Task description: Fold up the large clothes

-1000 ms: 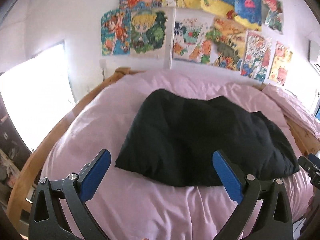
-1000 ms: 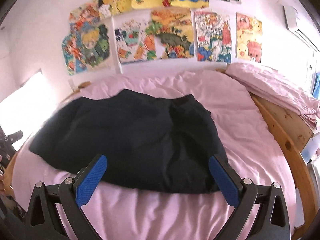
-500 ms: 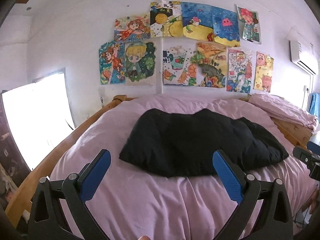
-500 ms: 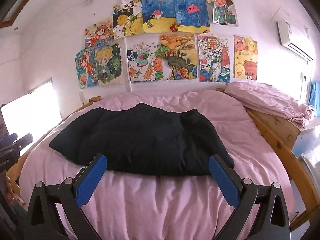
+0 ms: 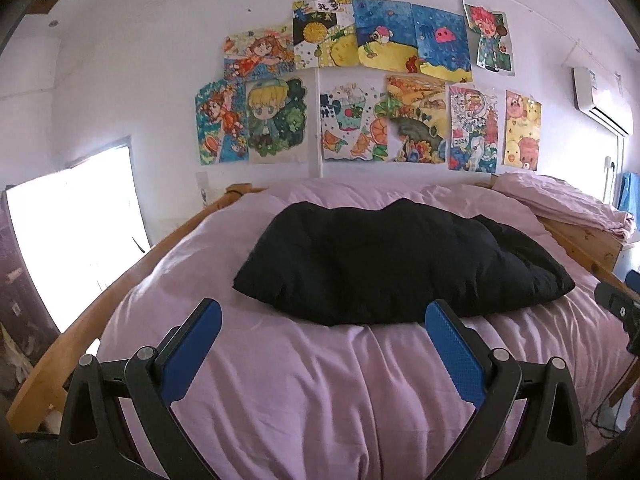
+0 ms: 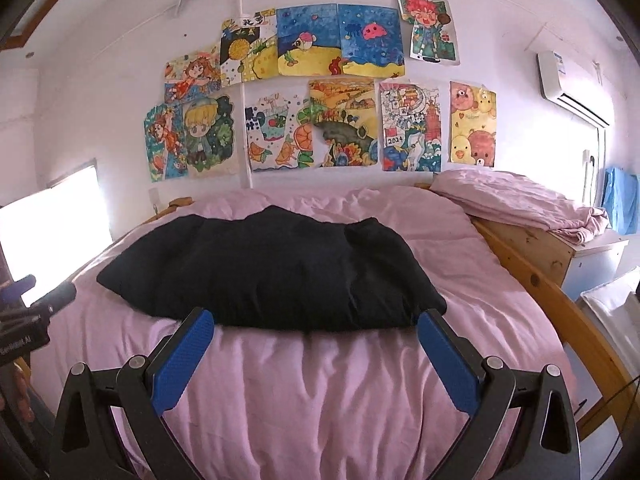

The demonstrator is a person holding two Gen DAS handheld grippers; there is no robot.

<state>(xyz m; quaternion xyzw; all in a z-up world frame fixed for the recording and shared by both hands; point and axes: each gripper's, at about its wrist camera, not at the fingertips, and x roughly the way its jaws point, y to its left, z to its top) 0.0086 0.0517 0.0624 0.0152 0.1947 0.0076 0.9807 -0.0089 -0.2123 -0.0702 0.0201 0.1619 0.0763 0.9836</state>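
Observation:
A black garment lies folded into a wide flat bundle in the middle of the pink bed; the right wrist view shows the same black garment. My left gripper hovers open over the near part of the bed, short of the garment's front edge, with nothing between its blue pads. My right gripper is also open and empty, just in front of the garment's near edge. The tip of the right gripper shows at the right border of the left wrist view, and the left one at the left border of the right wrist view.
A wooden bed frame runs along both sides of the pink bed. A folded pink sheet rests on a wooden cabinet at the right. Drawings cover the far wall. A bright window is on the left, an air conditioner high on the right.
Both grippers have pulled back and tilted up from the garment, so it looks smaller and farther and more wall shows. The garment itself has stayed in place. Both stay open.

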